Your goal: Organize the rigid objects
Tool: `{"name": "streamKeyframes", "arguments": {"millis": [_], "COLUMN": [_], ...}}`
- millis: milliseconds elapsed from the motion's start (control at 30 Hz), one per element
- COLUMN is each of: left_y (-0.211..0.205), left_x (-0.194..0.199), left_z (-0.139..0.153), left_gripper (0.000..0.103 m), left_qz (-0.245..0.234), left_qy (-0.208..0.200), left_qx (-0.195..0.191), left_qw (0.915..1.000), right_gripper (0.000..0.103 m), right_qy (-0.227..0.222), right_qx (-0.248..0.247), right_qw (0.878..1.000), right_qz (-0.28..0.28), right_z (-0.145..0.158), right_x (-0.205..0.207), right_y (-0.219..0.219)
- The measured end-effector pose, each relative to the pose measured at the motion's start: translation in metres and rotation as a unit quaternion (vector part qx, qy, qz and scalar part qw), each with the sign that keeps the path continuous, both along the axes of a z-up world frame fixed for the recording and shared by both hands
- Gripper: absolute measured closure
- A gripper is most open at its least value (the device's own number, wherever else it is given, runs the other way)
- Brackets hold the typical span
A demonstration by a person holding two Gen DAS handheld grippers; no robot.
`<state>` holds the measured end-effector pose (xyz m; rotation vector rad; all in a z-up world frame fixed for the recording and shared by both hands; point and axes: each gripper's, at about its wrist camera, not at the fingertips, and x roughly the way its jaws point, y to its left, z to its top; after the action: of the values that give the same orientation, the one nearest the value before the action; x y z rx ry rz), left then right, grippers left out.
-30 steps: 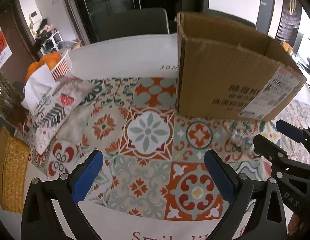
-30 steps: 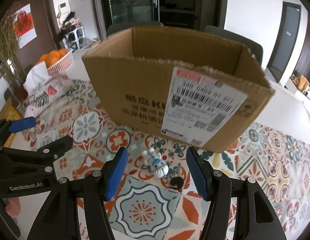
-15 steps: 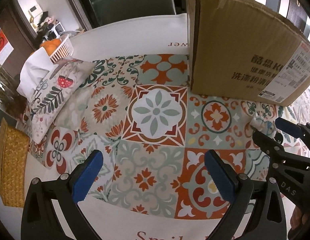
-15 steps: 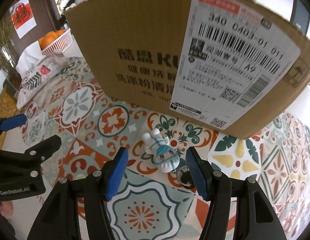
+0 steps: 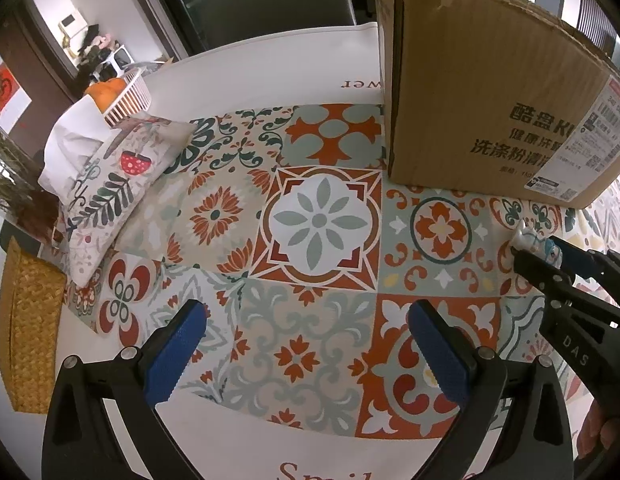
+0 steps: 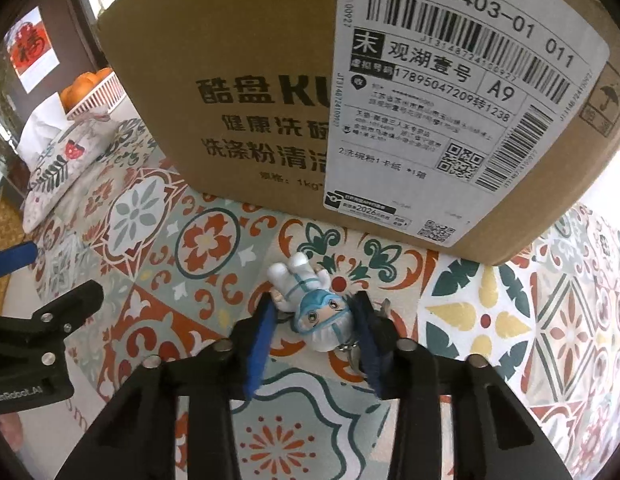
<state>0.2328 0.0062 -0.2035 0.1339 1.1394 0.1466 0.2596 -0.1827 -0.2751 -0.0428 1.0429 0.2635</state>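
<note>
A patterned tile-print tablecloth (image 5: pixel 321 224) covered the table, with a cardboard box (image 6: pixel 270 80) standing just beyond the right gripper (image 6: pixel 313 316). Its blue jaws were closing around a small white-suited figurine (image 6: pixel 313 304) lying between them on the cloth. The left gripper (image 5: pixel 306 344) hung open over bare cloth, nothing between its pads

Cardboard box (image 6: pixel 270 92) stands on patterned mat (image 5: pixel 317 264) on bench (image 5: pixel 270 60), toward far right side. Figurine (image 6: pixel 313 308) lies on mat just before box, between jaws of right hand-held gripper (image 6: pixel 314 312), which are closing. Left hand-held gripper (image 5: pixel 306 344) over mat, left of figurine. Cushion (image 5: pixel 110 188) at mat's left edge; fruit basket (image 5: pixel 126 96) behind cushion; woven mat (image 5: pixel 28 332) left of cushion, nearer camera.
</note>
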Motion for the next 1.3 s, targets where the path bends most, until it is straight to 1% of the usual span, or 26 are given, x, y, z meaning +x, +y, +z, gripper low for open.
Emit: {"name": "streamKeyframes", "arguments": {"millis": [267, 467, 833, 1100, 1300], "left_y": [-0.005, -0.011, -0.025, -0.031, -0.034], "left_x": [-0.007, -0.014, -0.027, -0.038, -0.043], "left_z": [0.008, 0.024, 0.068, 0.103, 0.128], "left_gripper": [0.0, 0.0, 0.0, 0.0, 0.0], "left_qz": [-0.009, -0.022, -0.05, -0.062, -0.072], "left_qy": [-0.008, -0.028, -0.088, -0.131, -0.164], "left_qx": [0.003, 0.005, 0.019, 0.006, -0.005], "left_qw": [0.9999, 0.9993, 0.9947, 0.9894, 0.9838], "right_gripper": [0.065, 0.065, 0.065, 0.065, 0.065], "right_qy": [-0.005, -0.023, -0.061, -0.095, -0.123], "right_qx": [0.001, 0.0, 0.01, 0.016, 0.022], "right_qw": [1.0, 0.999, 0.997, 0.993, 0.99], "right_qz": [-0.012, -0.023, -0.051, -0.061, -0.068], "right_z": [0.006, 0.024, 0.067, 0.102, 0.13], "right_x": [-0.012, -0.028, -0.05, -0.063, -0.07], "right_y": [-0.007, -0.014, -0.025, -0.033, -0.038]}}
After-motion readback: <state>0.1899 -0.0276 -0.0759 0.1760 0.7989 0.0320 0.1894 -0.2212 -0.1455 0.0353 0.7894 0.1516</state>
